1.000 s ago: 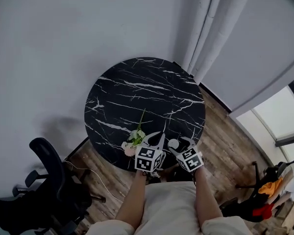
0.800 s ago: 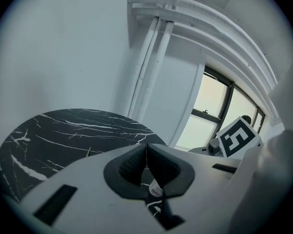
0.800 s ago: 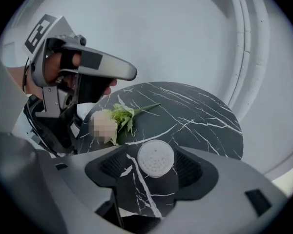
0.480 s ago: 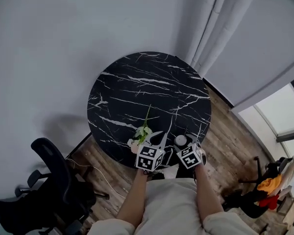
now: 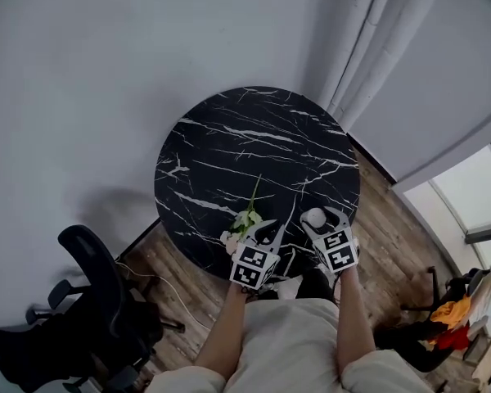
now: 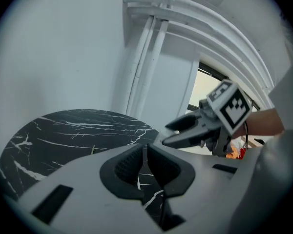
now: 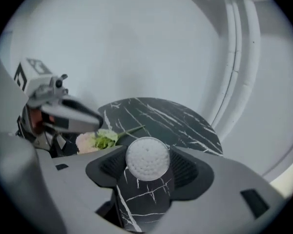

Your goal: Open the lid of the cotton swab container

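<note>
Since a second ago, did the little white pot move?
No. The pot stays by the table's near edge, same gap right of the flower; only the camera shifted.

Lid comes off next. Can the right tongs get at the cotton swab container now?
Likely yes: the right tongs stand open with the cotton swab container between them, and the flower lies clear to their left.

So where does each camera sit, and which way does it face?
Left gripper view: on the left claw, along its shut jaws over the round black marble table; right claw visible.
Right gripper view: on the right claw, open jaws flanking the round white-topped cotton swab container.
Head view: on the head, steeply down; both forearms show.
Shared: all three show the table.
</note>
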`<state>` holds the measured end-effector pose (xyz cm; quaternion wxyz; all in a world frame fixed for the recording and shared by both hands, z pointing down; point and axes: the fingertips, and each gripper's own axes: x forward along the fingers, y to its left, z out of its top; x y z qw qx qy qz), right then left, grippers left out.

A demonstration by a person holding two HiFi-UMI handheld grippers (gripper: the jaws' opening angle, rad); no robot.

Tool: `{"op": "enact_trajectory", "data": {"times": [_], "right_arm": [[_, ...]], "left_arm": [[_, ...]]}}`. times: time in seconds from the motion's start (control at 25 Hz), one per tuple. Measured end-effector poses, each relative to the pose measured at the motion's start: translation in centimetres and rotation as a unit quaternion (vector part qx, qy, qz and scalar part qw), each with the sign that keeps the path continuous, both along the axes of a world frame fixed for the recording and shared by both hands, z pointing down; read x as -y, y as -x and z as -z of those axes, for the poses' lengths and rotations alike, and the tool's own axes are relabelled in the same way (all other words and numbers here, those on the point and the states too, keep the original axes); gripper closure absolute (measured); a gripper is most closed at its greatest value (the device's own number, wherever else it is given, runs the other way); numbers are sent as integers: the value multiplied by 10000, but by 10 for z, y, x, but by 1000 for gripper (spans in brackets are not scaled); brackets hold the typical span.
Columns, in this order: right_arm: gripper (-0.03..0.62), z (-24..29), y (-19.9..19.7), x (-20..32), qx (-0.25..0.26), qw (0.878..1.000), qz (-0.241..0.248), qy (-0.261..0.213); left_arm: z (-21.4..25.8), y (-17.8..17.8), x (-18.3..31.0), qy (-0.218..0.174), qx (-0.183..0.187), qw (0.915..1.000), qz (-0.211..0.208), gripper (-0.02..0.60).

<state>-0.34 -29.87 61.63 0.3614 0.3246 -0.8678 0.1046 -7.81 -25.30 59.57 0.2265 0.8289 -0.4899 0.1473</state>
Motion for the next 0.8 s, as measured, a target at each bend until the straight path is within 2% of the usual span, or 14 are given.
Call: {"op": "enact_trajectory", "data": {"times": [0.12, 0.2, 0.28, 0.36, 0.44, 0.64, 0.8], "right_arm": [[306, 48, 0, 12, 566, 9983, -150, -41], [306, 73, 2, 12, 828, 9965, -74, -4], [306, 90, 5, 7, 824, 9964, 204, 2], [305, 99, 11, -3, 706, 9960, 548, 87], [306, 103, 17, -11, 681, 9945, 770, 205], [306, 106, 30, -21, 802, 9916, 927, 414], [306, 106, 43, -32, 790, 9897, 1087, 490]], "left_arm": [[6, -18, 0, -151, 261, 9987, -407, 551], [8, -36, 0, -233, 387, 9959, -783, 405], [9, -49, 2, -328, 568, 9932, -958, 376], [13, -53, 8, -481, 839, 9909, -937, 327], [19, -54, 14, -639, 1051, 9884, -892, 310], [31, -65, 20, -920, 1301, 9823, -985, 305], [36, -61, 22, -1043, 1364, 9821, -773, 307]]}}
